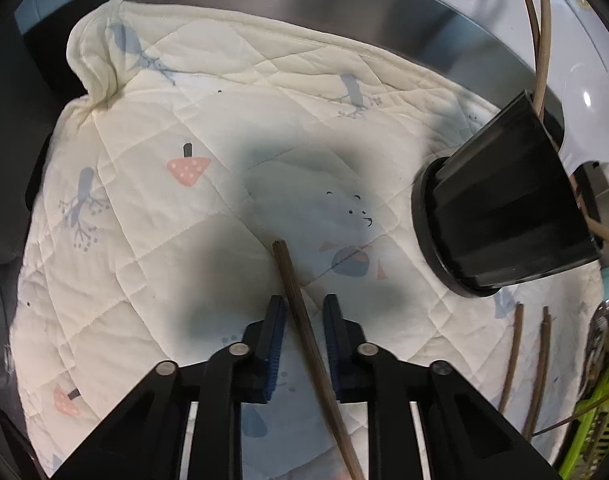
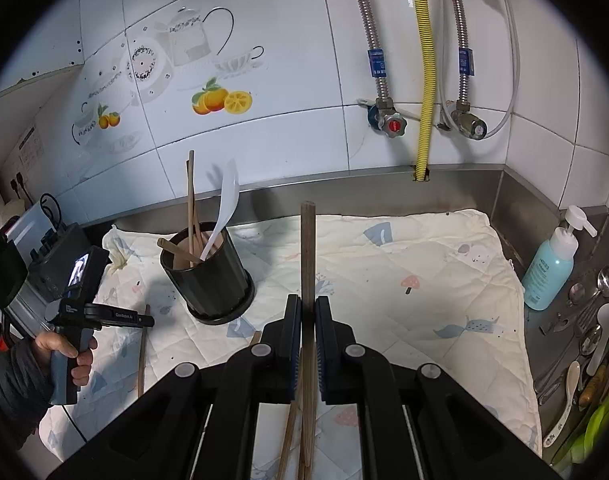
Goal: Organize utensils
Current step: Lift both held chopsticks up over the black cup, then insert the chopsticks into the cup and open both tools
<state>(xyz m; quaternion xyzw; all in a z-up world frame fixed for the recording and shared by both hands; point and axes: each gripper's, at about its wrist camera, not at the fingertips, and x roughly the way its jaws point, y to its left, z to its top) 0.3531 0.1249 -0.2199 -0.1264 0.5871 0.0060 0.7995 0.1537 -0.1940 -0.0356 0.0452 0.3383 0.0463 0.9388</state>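
Stainless steel forms the counter point(image 2: 504, 188), which meets a white tiled wall point(image 2: 304, 80) carrying pipes and valves. A cream quilted cloth point(image 2: 424, 280) with printed birds and mushrooms covers most of the counter. On the cloth's left part stands a black ribbed holder point(image 2: 212, 276), upright, containing several chopsticks and a white spoon point(image 2: 224, 208). At the cloth's right edge stands a blue pump bottle point(image 2: 548, 268); loose spoons and forks point(image 2: 592, 320) lie just beside it, off the cloth.

The right claw point(image 2: 308, 316) is clenched on one brown chopstick point(image 2: 307, 248), which projects forward past the fingertips; further chopsticks point(image 2: 292, 432) lie on the cloth beneath it.

The left claw point(image 1: 303, 320), held in a person's hand point(image 2: 64, 354), points steeply down at the cloth. Another brown chopstick point(image 1: 300, 320) runs between its blue pads point(image 1: 278, 332). A gap shows on either side of the stick, so the pads are not pressing it.

Two more chopsticks point(image 1: 538, 364) lie on the cloth near the holder's base.
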